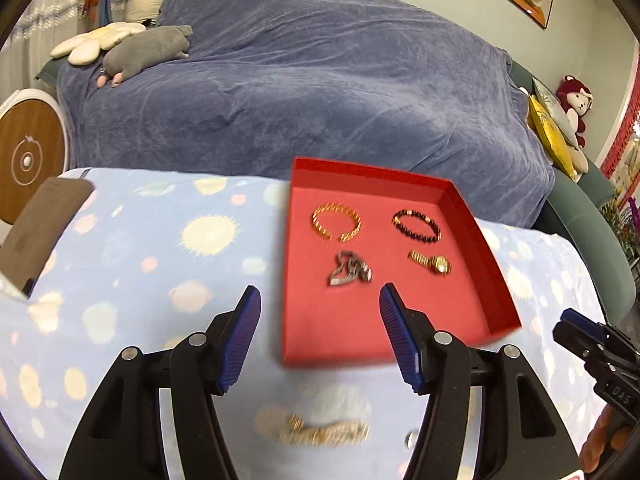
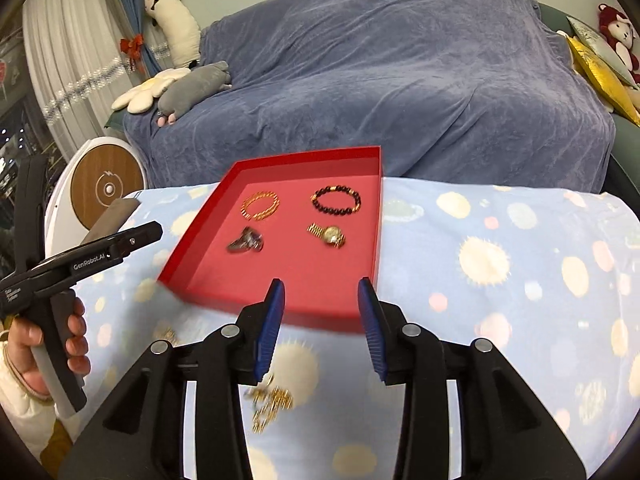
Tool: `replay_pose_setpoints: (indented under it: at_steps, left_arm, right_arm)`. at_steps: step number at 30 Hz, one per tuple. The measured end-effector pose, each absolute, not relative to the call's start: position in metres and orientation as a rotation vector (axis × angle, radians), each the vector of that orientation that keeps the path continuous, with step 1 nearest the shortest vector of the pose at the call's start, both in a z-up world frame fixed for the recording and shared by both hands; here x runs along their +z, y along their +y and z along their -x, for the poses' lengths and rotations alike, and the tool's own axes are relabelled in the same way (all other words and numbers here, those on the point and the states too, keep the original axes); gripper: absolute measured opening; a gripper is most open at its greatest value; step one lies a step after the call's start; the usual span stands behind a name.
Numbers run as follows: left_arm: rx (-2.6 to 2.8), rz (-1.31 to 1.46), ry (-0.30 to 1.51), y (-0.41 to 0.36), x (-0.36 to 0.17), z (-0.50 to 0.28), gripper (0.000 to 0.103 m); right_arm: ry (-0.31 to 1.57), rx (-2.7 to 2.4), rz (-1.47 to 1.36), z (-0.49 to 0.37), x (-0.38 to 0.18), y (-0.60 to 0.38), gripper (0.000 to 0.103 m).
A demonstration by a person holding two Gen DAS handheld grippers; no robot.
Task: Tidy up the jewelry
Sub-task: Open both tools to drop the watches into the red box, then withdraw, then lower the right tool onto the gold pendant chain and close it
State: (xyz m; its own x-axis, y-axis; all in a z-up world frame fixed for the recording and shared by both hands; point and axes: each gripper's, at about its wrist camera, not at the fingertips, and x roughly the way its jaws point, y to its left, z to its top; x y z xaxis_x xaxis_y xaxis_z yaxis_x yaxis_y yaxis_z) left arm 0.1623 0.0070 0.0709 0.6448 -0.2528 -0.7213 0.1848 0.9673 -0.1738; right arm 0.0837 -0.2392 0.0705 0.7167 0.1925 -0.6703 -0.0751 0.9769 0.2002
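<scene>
A: What's in the red tray (image 1: 472, 216)?

B: Four pieces on its pink floor. Farthest from the left gripper (image 1: 316, 294) are a gold link bracelet (image 1: 336, 222) and a dark beaded bracelet (image 1: 416, 225), side by side. Nearer the jaws are a silvery tangled piece (image 1: 350, 270), blurred, and a small gold watch (image 1: 432, 263) with its band stretched out.

A: Anything outside the tray?

B: A gold chain (image 1: 324, 432) lies loose on the pale blue spotted cloth (image 1: 140, 248) — below and between the left jaws, smeared by motion. The right wrist view shows gold links (image 2: 270, 402) under the right gripper (image 2: 322, 286) too.

A: And the grippers?

B: Both stand parted and hold nothing, the left wider than the right. Each points at the tray's near edge.

A: Any writing?

B: "GenRobot.AI" on the left tool's side in the right view — a hand (image 2: 60, 344) grips its handle. "DAS" shows on the right tool in the left view.
</scene>
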Motion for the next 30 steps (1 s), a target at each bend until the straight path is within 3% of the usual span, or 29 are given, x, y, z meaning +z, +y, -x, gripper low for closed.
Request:
replay_pose_setpoints:
  at_steps: [10,12,30]
  left_arm:
    - [-0.226,0.130,0.906,0.032,0.040,-0.089,0.061]
    - [-0.220,0.144,0.915,0.034,0.032,-0.083,0.065]
    - [-0.233,0.084,1.003,0.016,-0.002,-0.084,0.065]
  right_arm:
    - [0.827,0.189,-0.215,-0.024,0.037,-0.220,0.040]
    - [0.849,0.200,-0.218,-0.022,0.029,-0.216,0.040]
    - [0.898,0.273,-0.137,-0.043,0.007,-0.174,0.040]
